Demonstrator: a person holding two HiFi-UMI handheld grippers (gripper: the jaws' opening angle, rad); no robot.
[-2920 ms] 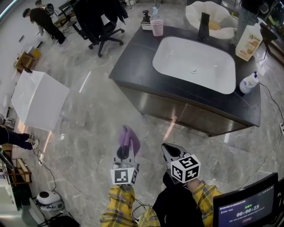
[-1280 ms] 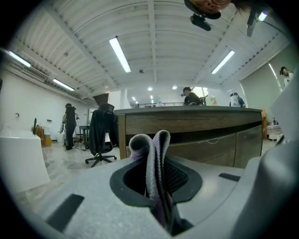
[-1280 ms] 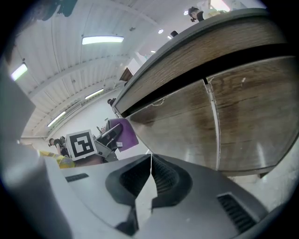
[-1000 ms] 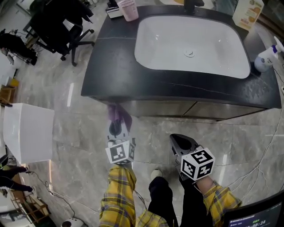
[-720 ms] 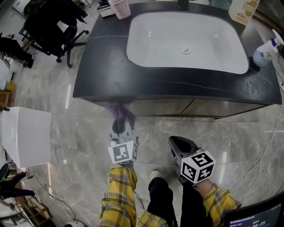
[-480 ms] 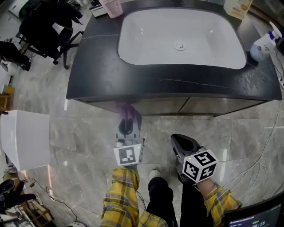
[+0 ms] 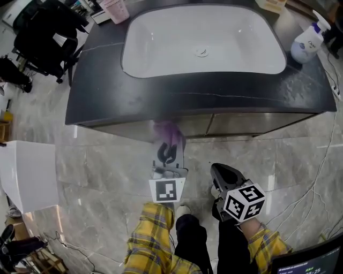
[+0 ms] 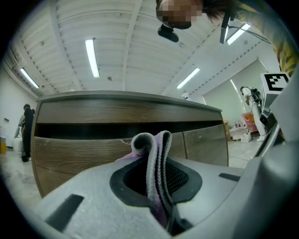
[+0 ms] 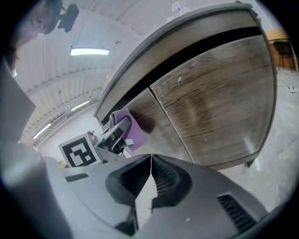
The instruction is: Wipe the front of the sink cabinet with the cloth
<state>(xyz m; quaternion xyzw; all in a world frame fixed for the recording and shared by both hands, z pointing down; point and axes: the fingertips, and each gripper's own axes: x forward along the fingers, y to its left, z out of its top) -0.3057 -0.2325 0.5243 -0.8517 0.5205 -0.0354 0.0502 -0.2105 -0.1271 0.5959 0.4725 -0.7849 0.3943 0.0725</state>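
Grey marble floor (image 7: 96, 176) fills the near field, with yellow plaid sleeves (image 7: 153, 235) at the bottom edge.

Right gripper (image 7: 218, 172): held low and near, well apart from the cabinet. Its jaws are pressed together with nothing between them.

Left gripper (image 7: 169, 155): farther forward, jaws pinching a purple cloth (image 7: 167, 131).

Cloth: ribbed knit, folded in several layers. The fold stands up out of the jaws and the loose end flares toward the cabinet front (image 7: 241, 124). It sits at the top of the left door, just under the overhang of the dark countertop (image 7: 96, 101) and left of the door seam. Contact with the wood-grain panel cannot be confirmed.

Change: 2.9 s ago the person stood well back on the floor and has since closed in. Over the last second the cloth has shifted right along the front.

Beyond: white sink (image 7: 203, 43), then a spray bottle (image 7: 305, 40) at far right. A pink cup (image 7: 114, 8) at far left is cut by the frame edge. The cabinet front appears steeply foreshortened in the head view.
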